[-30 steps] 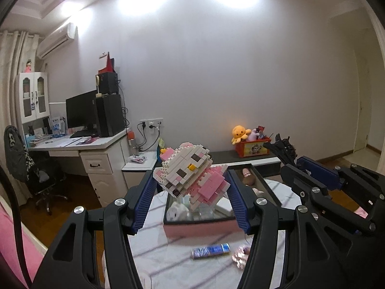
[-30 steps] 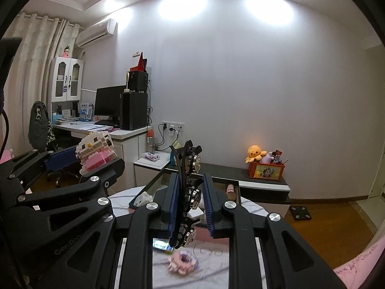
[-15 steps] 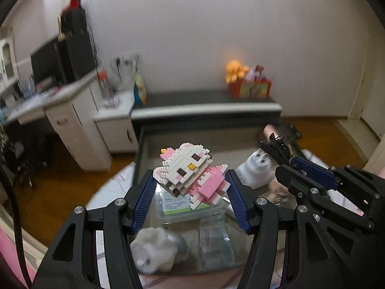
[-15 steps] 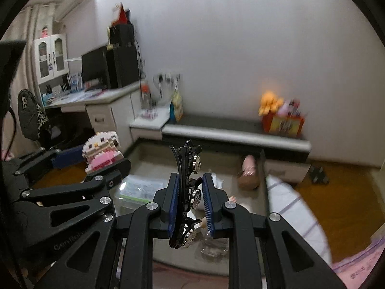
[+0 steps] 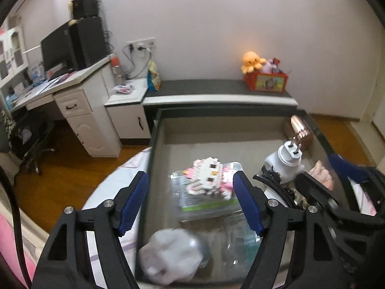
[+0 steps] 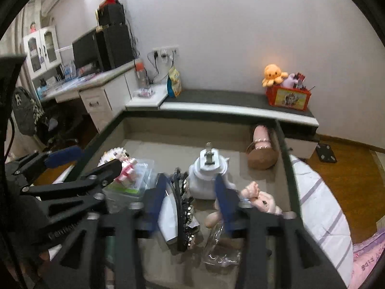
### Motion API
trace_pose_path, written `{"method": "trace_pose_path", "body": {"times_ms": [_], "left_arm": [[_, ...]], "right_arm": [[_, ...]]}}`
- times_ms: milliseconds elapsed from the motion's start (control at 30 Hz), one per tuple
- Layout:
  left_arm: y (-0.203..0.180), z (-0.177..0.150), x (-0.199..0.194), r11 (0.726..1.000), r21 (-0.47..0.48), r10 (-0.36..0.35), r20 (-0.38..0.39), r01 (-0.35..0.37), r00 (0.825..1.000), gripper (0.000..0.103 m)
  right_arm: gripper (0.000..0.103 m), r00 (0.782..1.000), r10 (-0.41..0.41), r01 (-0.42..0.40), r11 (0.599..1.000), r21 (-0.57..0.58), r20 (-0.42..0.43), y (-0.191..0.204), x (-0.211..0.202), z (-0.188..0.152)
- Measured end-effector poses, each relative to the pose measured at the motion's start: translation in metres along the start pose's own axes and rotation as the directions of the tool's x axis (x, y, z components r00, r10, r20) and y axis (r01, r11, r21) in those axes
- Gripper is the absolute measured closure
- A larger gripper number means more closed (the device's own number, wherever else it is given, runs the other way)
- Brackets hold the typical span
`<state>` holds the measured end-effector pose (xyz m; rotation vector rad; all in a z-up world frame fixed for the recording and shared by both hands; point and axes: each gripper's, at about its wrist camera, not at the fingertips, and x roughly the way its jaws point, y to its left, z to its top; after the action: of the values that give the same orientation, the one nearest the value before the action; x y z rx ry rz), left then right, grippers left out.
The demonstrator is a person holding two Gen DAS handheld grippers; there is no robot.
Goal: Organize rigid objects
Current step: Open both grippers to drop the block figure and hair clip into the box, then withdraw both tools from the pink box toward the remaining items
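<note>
My left gripper (image 5: 190, 200) is open over a dark-rimmed storage box (image 5: 154, 134). The pink and white brick-built cat figure (image 5: 209, 179) lies free in the box on a clear plastic case (image 5: 207, 204). My right gripper (image 6: 190, 200) is open too, and the black studded hair clip (image 6: 182, 207) stands loose between its fingers over the box floor. The right gripper shows at the right of the left wrist view (image 5: 312, 192), with the clip (image 5: 276, 185) at its tip. The figure also shows in the right wrist view (image 6: 120, 161).
The box also holds a white plug adapter (image 6: 208, 173), a small doll (image 6: 262, 200), a brown and pink plush roll (image 6: 262, 149), a white fluffy thing (image 5: 173, 255) and clear wrappers (image 6: 219, 250). The box sits on a striped round table (image 6: 320, 212).
Both grippers tilted down over the box and opened. The left let go of the brick cat figure, which now lies in the box. The right let go of the hair clip.
</note>
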<state>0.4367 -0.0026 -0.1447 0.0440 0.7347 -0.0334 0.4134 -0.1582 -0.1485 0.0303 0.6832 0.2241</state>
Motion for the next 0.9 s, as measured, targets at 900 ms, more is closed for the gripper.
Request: {"method": "trace_pose_path", "body": {"times_ms": [900], "left_arm": [[-0.001,-0.126,-0.319,0.998,0.005,0.048,0.469,-0.058,0.882,0.001]], "right_arm": [[0.0,0.903,-0.063,0.093,0.994,-0.05,0.425,0.051,-0.29,-0.085]]}}
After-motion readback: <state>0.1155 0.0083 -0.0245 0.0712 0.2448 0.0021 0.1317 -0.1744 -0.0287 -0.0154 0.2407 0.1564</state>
